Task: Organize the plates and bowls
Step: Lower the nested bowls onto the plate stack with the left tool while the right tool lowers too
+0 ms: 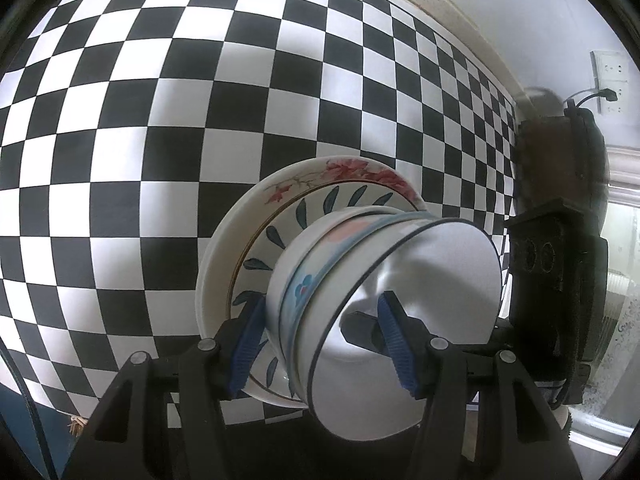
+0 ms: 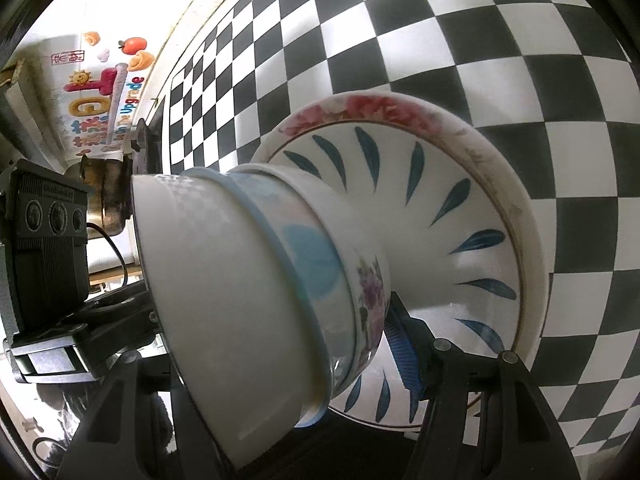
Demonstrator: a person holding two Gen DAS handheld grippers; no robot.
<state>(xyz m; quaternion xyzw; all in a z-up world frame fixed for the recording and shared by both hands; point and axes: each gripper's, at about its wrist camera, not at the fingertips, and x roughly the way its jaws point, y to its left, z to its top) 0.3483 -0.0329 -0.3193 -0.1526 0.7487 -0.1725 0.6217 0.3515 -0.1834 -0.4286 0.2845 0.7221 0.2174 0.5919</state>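
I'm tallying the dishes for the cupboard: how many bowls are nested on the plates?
3: white bowl on top, blue-banded bowl under it, purple-flowered bowl lowest, on the blue-leaf plate. Another could be hidden inside.

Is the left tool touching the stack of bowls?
Touching. The left wrist view shows the left tool with its blue pads pressed against both sides of the stack of bowls.

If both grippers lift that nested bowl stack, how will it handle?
Probably heavy: the nested bowl stack holds several glazed bowls. Likely slippery and breakable, since the surfaces shine like ceramic. The bowls look loosely nested, so tilting could shift them. Left hand-held gripper and right hand-held gripper each straddle the stack's walls; the plates below would likely stay.
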